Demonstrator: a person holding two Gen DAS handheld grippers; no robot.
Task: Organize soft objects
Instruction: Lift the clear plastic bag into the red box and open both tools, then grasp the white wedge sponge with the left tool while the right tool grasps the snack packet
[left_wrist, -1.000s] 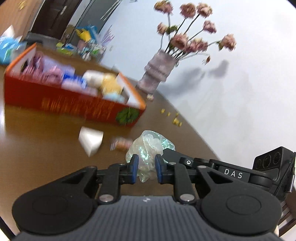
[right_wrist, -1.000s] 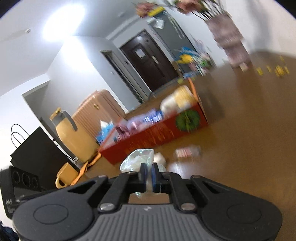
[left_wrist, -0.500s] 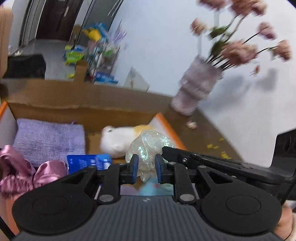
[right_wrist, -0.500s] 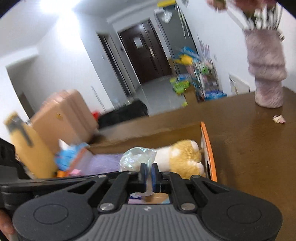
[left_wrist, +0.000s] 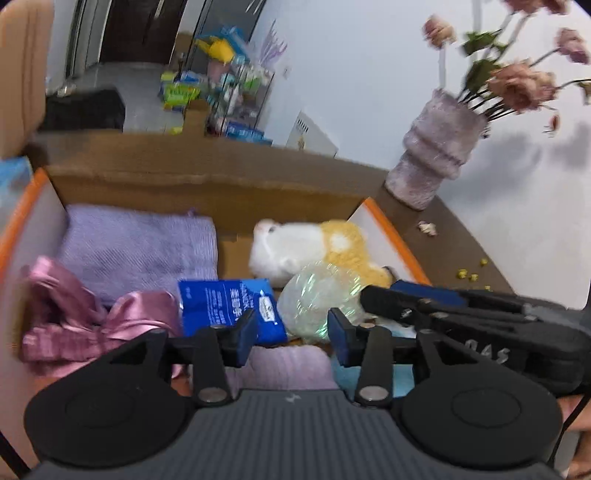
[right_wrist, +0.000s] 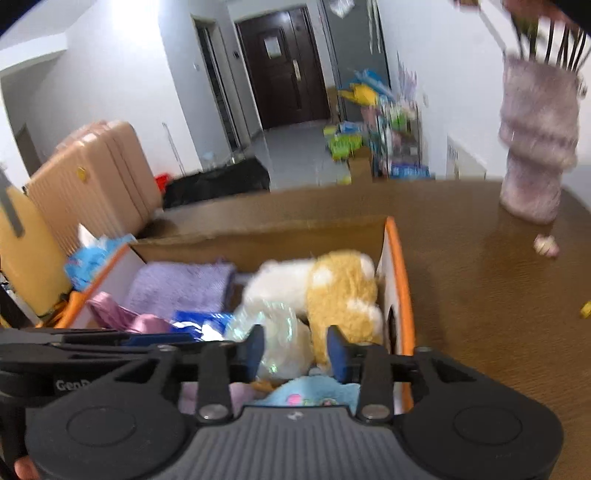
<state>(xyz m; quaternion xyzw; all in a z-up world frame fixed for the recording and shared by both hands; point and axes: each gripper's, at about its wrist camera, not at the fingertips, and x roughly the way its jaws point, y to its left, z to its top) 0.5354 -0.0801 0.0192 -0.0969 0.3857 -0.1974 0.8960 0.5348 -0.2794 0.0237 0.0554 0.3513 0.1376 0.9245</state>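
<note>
An orange-edged cardboard box (left_wrist: 388, 225) holds soft things: a purple towel (left_wrist: 140, 243), a pink satin bow (left_wrist: 92, 321), a blue tissue pack (left_wrist: 229, 302), a white and yellow plush toy (left_wrist: 306, 247) and a crumpled clear plastic bag (left_wrist: 317, 299). My left gripper (left_wrist: 291, 332) is open just above the box, the bag lying loose beyond its tips. My right gripper (right_wrist: 295, 349) is open too, over the same bag (right_wrist: 273, 332) next to the plush (right_wrist: 332, 291). The right gripper's arm (left_wrist: 461, 314) crosses the left wrist view.
The box (right_wrist: 400, 280) sits on a brown wooden table (right_wrist: 480, 295). A furry purple vase (left_wrist: 436, 147) with pink flowers stands at the table's far right, with small scraps near it. A beige suitcase (right_wrist: 92, 177) and a yellow jug (right_wrist: 26, 251) stand beyond the table on the left.
Both grippers carried the plastic bag from above the table to over the box, then opened. The bag now lies in the box, free of both.
</note>
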